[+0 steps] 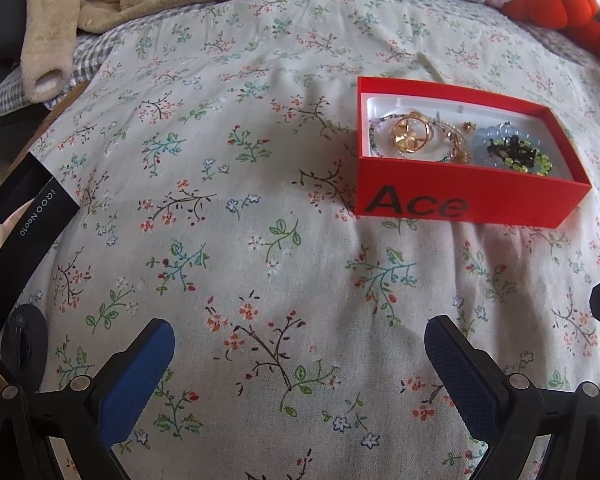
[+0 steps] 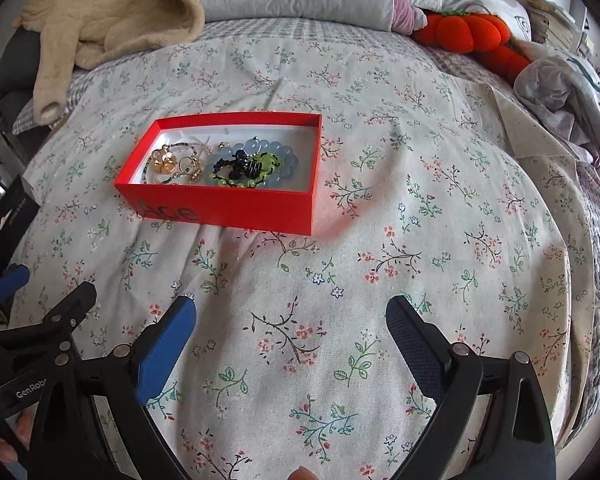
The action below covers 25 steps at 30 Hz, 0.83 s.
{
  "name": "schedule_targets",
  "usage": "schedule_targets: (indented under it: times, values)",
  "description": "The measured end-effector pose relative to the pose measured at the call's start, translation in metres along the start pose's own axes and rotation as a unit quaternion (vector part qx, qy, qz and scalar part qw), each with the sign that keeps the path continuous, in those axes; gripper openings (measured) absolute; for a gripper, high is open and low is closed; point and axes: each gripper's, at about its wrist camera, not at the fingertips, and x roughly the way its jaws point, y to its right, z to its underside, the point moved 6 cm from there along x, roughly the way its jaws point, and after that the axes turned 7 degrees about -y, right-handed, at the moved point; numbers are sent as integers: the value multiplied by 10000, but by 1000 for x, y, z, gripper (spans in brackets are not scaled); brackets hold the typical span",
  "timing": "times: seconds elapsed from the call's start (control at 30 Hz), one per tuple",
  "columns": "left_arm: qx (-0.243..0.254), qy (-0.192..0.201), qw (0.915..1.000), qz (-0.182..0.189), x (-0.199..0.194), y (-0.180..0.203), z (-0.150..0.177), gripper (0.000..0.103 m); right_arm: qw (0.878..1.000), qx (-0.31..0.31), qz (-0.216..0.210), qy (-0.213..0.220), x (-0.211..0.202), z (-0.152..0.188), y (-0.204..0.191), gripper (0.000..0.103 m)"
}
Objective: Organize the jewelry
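While both claws gape empty, only right wrist shows crumpled plastic bag [image 2: 560,84].

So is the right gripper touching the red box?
Apart. The right wrist view shows the right gripper open, with a wide stretch of floral sheet between its fingertips and the red box.
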Motion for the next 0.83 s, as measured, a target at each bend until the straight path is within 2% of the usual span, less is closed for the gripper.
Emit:
schedule_targets:
  times: [0.83]
  values:
    - [-35,-84,9999,-72,3,1,-2,103,9999,34,41,-127,10,2,2,97]
